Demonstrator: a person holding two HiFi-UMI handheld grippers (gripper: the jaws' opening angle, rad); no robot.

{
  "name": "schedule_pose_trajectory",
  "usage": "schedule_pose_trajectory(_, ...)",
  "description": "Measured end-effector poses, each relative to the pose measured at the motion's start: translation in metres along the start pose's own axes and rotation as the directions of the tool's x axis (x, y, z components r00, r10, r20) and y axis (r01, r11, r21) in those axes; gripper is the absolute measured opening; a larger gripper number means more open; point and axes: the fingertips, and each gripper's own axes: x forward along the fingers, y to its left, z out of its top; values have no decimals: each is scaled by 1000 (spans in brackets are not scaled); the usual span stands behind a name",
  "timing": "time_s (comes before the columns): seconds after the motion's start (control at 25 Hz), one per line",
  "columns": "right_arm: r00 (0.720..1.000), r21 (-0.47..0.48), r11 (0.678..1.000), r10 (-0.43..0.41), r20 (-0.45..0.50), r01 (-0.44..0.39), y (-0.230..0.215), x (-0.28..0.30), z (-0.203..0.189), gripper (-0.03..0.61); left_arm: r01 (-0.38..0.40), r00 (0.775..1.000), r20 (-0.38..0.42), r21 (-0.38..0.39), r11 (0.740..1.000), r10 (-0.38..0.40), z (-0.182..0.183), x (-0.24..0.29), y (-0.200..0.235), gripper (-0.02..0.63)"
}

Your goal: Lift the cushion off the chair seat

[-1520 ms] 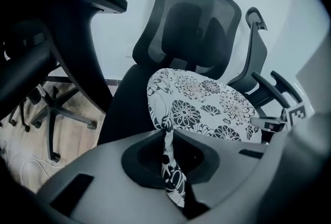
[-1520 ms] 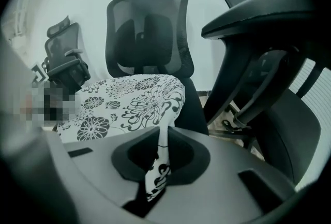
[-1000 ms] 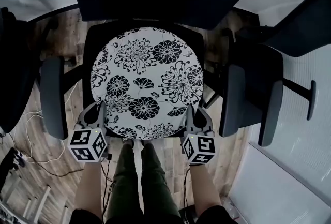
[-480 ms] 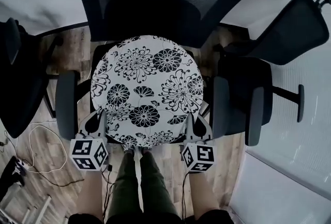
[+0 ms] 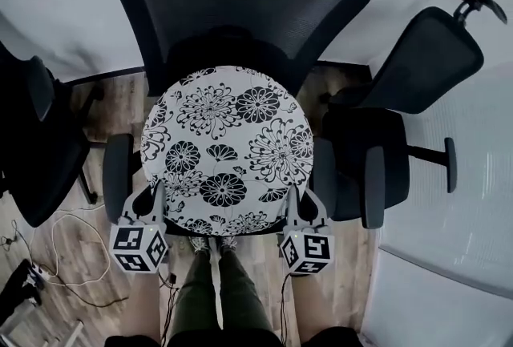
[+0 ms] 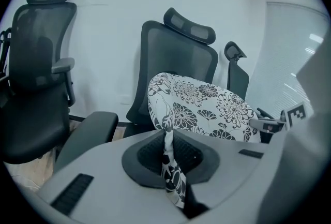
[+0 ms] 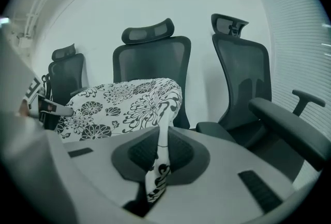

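evenly — both tongs (image 5: 158, 191) (image 5: 293, 193) tilted down, clamping cushion (image 5: 228, 141)

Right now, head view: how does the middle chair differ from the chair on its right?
The middle chair faces the person squarely, while the right chair is turned at an angle. The flower-patterned cushion hides the middle chair's seat, whereas the right chair's seat is bare. The middle chair's back fills more of the picture than the right chair's. Both are dark, mesh-backed office chairs with armrests.
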Motion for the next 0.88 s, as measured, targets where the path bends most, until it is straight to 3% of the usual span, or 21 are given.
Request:
schedule_pose_trajectory(0.16, 1000, 7, 1000, 8, 25, -8, -1, 0, -2, 35, -8, 1000, 9, 3, 1000, 8, 1, -1, -1, 25)
schedule_pose_trajectory(0.4, 990, 20, 999, 41, -137, -39, -6, 7, 13, 35, -61, 990, -133, -67, 996, 52, 9, -4, -6, 25)
schedule_pose_trajectory(0.64, 984, 27, 999, 50, -172, -46, -4, 3, 17, 35, -69, 985, -165, -85, 994, 54, 11, -9, -9, 25)
schedule_pose_trajectory(0.88, 958, 25, 999, 48, -284, -42, -4, 5, 36, 37, -79, 963, -268, -138, 987, 40, 22, -9, -9, 25)
